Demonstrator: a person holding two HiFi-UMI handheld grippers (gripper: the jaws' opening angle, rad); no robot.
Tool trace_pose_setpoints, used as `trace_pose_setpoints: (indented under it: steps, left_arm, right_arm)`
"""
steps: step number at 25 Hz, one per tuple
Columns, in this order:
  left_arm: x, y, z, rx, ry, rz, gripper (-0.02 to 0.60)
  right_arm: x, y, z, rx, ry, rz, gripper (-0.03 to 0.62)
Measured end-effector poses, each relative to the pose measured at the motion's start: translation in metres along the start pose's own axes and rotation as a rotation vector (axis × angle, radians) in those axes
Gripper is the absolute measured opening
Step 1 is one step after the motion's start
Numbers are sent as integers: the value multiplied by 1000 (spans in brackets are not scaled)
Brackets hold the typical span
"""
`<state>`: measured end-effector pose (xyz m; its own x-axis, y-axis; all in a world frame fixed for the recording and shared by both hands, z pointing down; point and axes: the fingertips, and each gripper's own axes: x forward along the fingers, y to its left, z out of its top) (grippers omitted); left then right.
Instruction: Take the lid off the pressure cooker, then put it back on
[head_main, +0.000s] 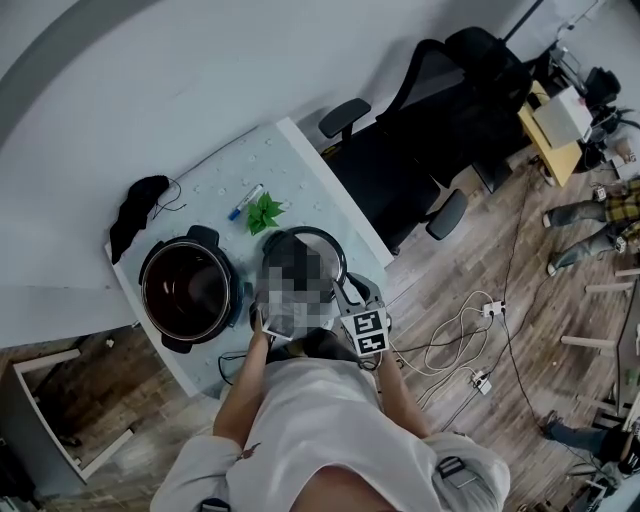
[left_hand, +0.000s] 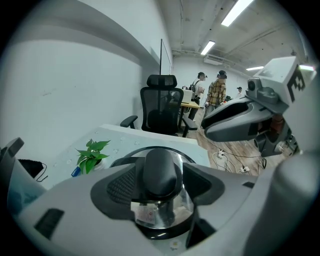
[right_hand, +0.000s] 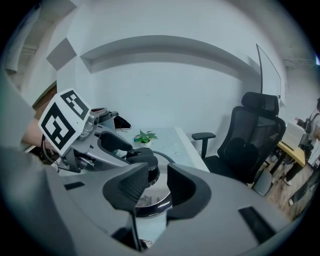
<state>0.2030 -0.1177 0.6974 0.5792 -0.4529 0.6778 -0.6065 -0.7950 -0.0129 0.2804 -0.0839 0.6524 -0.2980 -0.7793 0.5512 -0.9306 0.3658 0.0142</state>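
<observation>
Left tongs (left_hand: 162, 184) clenched on lid knob (left_hand: 160, 167), lid (head_main: 336, 252) beside open pressure cooker (head_main: 190, 287) — right tongs (right_hand: 157, 182) released, empty.

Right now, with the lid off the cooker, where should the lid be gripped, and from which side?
By the black knob at the centre of the lid: it stands proud of the surface and fits between two jaws, whereas the rim is far too wide. Come from above, tilted downward, one jaw each side, as the left gripper sits.
</observation>
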Motion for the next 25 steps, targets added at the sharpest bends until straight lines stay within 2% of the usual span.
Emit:
trace_pose_setpoints:
  steps: [15, 25]
  left_arm:
    - [47, 4, -11, -30, 107, -25, 308]
    - [58, 1, -13, -59, 139, -43, 273]
  right_arm:
    - [20, -11, -2, -3, 42, 52, 120]
    - [24, -17, -6, 4, 49, 48, 120]
